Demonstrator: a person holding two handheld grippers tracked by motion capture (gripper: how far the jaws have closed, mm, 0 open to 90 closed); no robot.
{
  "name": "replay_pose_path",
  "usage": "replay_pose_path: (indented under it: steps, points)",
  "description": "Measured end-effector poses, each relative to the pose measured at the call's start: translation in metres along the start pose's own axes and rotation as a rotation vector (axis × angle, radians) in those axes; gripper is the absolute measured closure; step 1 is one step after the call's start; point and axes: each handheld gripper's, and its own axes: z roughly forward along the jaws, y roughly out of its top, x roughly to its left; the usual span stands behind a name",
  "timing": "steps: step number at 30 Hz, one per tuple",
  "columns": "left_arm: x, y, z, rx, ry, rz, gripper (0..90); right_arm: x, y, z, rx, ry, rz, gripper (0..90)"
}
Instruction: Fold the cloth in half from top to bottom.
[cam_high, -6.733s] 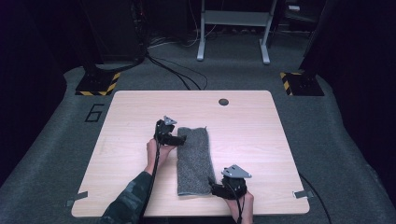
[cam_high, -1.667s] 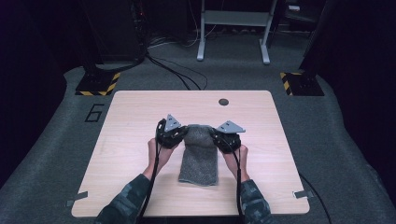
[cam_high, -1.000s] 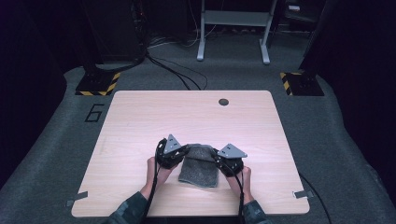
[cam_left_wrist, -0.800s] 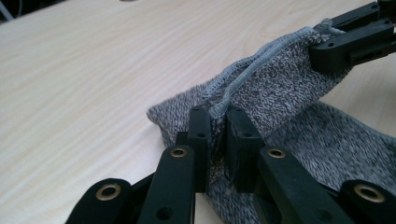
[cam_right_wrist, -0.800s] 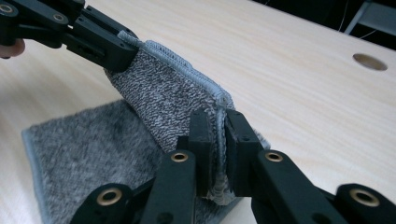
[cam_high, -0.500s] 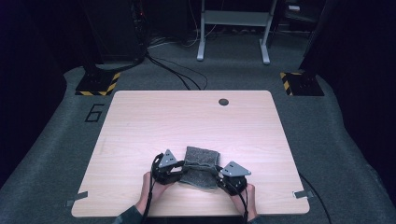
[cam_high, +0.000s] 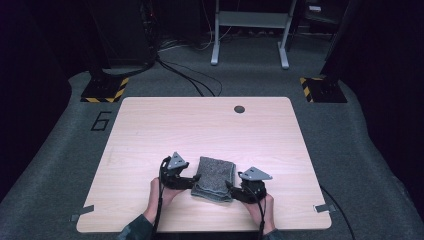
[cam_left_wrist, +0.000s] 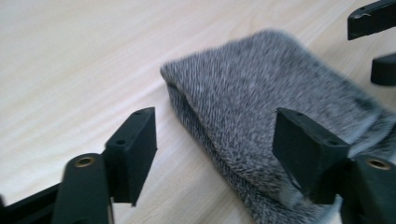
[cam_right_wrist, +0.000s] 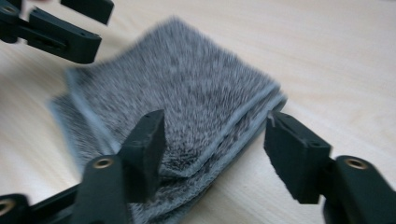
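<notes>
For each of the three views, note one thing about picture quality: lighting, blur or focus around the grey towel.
High view: the table is brightly lit while the floor and room around it fall dark. Left gripper view: the folded grey towel is soft with blur at its far right edge, its near jaws sharper. Right gripper view: the towel's far edge and the left gripper behind it look smeared; light is even, no glare.

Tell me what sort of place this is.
Probably a lab or recording studio: a lone wooden table on grey carpet, hazard-striped stand bases, loose floor cables, dark surroundings, and a floor marking "6".
</notes>
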Motion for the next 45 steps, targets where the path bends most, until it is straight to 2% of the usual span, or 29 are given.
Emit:
replay_pose_path:
  steps: [1, 2, 4, 5, 8, 10, 11, 12, 14, 15, 20, 21, 22, 28, 30, 32, 33, 37, 45]
  points:
    - [-0.002, -0.006, 0.006, 0.038, 0.014, 0.024, 27.6, 0.003, -0.002, 0.012, 0.064, -0.022, -0.012, 32.2]
    - [-0.002, -0.006, 0.006, 0.038, 0.014, 0.024, 26.7, 0.004, -0.004, 0.016, 0.093, -0.024, -0.009, 30.6]
    - [-0.005, -0.013, 0.007, 0.064, 0.031, 0.04, 26.2, 0.005, -0.005, 0.019, 0.109, -0.019, -0.015, 27.5]
    - [-0.008, -0.02, 0.007, 0.076, 0.03, 0.04, 25.5, 0.006, -0.008, 0.022, 0.135, -0.034, -0.039, 25.3]
    - [-0.012, -0.027, 0.005, 0.074, 0.044, 0.045, 24.8, 0.006, -0.009, 0.023, 0.156, -0.04, -0.043, 21.1]
    - [-0.012, -0.028, 0.004, 0.079, 0.041, 0.046, 23.8, 0.006, -0.009, 0.023, 0.16, -0.048, -0.031, 19.3]
    - [-0.013, -0.028, 0.005, 0.069, 0.052, 0.042, 23.8, 0.004, -0.009, 0.024, 0.169, -0.045, -0.05, 17.7]
    - [-0.013, -0.028, 0.005, 0.072, 0.063, 0.05, 22.8, 0.003, -0.009, 0.025, 0.166, -0.052, -0.037, 16.2]
    - [-0.012, -0.027, 0.006, 0.084, 0.07, 0.053, 17.5, 0.0, -0.008, 0.029, 0.172, -0.051, -0.049, 12.9]
    - [-0.012, -0.027, 0.008, 0.079, 0.086, 0.046, 17.5, 0.0, -0.008, 0.029, 0.172, -0.051, -0.049, 12.9]
    - [-0.009, -0.027, 0.012, 0.075, 0.085, 0.02, 12.2, -0.011, -0.002, 0.039, 0.184, -0.064, -0.047, 5.1]
    - [-0.008, -0.026, 0.013, 0.076, 0.081, 0.015, 12.2, -0.011, -0.002, 0.039, 0.184, -0.064, -0.047, 5.1]
    - [-0.006, -0.024, 0.013, 0.09, 0.084, 0.027, 12.1, -0.013, 0.0, 0.041, 0.191, -0.069, -0.048, 4.0]
    - [0.007, -0.015, 0.023, 0.095, 0.092, -0.004, 11.9, -0.023, 0.012, 0.056, 0.209, -0.102, -0.032, 2.1]
    - [0.011, -0.01, 0.027, 0.101, 0.098, -0.002, 11.7, -0.027, 0.016, 0.06, 0.216, -0.101, -0.039, 1.4]
    - [0.015, -0.008, 0.03, 0.105, 0.098, -0.013, 11.6, -0.031, 0.019, 0.065, 0.223, -0.106, -0.022, 0.6]
    - [0.018, -0.006, 0.031, 0.107, 0.105, -0.006, 11.6, -0.036, 0.022, 0.068, 0.232, -0.098, -0.012, 0.0]
    - [0.02, -0.004, 0.033, 0.105, 0.103, -0.022, 11.6, -0.039, 0.024, 0.072, 0.232, -0.095, -0.005, 0.0]
    - [0.022, -0.003, 0.035, 0.102, 0.108, -0.026, 11.5, -0.043, 0.025, 0.073, 0.241, -0.076, 0.019, 0.0]
